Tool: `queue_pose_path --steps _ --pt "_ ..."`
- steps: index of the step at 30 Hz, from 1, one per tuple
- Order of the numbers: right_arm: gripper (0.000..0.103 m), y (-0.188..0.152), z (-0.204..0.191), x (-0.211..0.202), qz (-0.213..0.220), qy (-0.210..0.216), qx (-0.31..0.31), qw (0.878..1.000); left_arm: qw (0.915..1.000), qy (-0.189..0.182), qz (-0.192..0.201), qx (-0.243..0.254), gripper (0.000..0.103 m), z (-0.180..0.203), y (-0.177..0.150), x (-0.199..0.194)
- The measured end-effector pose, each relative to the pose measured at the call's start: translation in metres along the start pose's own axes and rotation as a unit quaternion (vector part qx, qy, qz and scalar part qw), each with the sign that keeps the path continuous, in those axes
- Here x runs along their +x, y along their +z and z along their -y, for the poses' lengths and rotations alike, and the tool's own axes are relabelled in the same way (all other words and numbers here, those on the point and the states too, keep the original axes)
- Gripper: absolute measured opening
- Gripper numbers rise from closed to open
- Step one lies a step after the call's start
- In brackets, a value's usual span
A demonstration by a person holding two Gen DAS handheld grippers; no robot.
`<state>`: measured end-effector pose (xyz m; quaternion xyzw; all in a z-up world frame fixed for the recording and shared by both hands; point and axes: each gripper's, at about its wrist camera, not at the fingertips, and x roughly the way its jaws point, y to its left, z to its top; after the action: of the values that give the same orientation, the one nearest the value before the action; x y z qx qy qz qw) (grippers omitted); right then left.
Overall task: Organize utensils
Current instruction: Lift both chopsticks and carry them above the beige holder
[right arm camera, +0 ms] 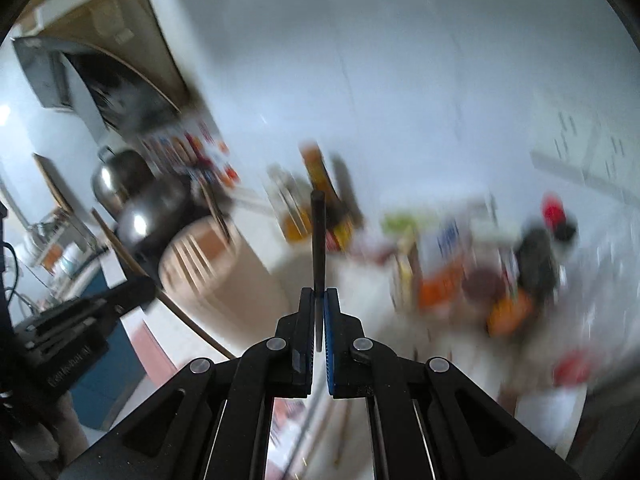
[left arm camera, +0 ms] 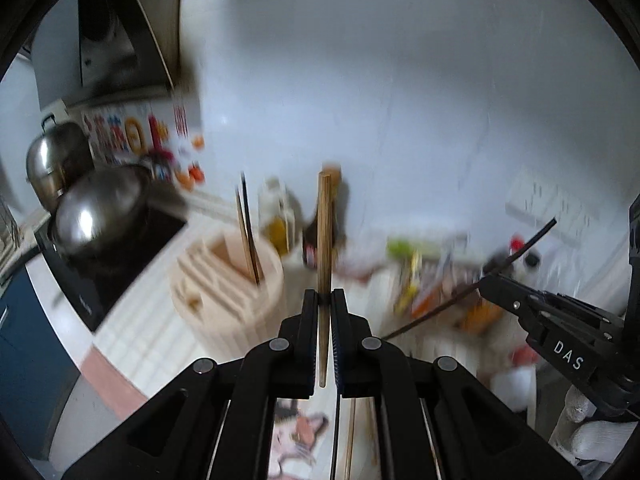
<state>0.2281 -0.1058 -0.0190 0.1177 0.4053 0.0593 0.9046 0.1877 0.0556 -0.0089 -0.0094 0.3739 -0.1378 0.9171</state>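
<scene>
1. While both views are blurred, the left hand-held gripper [left arm camera: 325,298] is plainly closed on a light wooden chopstick [left arm camera: 324,236], held upright.
2. Clamped in the right hand-held gripper [right arm camera: 319,294] is a dark chopstick [right arm camera: 318,240] (also upright in its own view).
3. Ahead on the white surface [left arm camera: 140,320] stands a round beige utensil holder [left arm camera: 228,280] with two chopsticks [left arm camera: 247,232] in one slot.

1. A pale, glossy wall [left arm camera: 400,80] fills the back of the kitchen.
2. A dark range hood [left arm camera: 108,36] hangs upper left.
3. Steel pots [left arm camera: 100,216] sit on a black cooktop [left arm camera: 120,272].
4. The white countertop [left arm camera: 152,332] carries blurred clutter.
</scene>
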Motion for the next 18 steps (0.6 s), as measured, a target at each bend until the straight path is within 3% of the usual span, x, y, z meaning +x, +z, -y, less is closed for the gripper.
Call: queue_pose_path --steps 7,12,18 --pt "0.004 0.085 -0.035 0.023 0.022 0.040 -0.019 0.999 0.9988 0.023 0.038 -0.019 0.004 -0.034 0.070 -0.010" --pt "0.004 0.104 -0.062 0.053 0.002 0.066 -0.027 0.997 0.9975 0.048 0.040 -0.033 0.004 -0.060 0.095 0.002" --pt "0.004 0.098 -0.076 0.094 -0.036 0.080 -0.042 0.995 0.9963 0.064 0.015 -0.054 0.004 -0.083 0.097 0.034"
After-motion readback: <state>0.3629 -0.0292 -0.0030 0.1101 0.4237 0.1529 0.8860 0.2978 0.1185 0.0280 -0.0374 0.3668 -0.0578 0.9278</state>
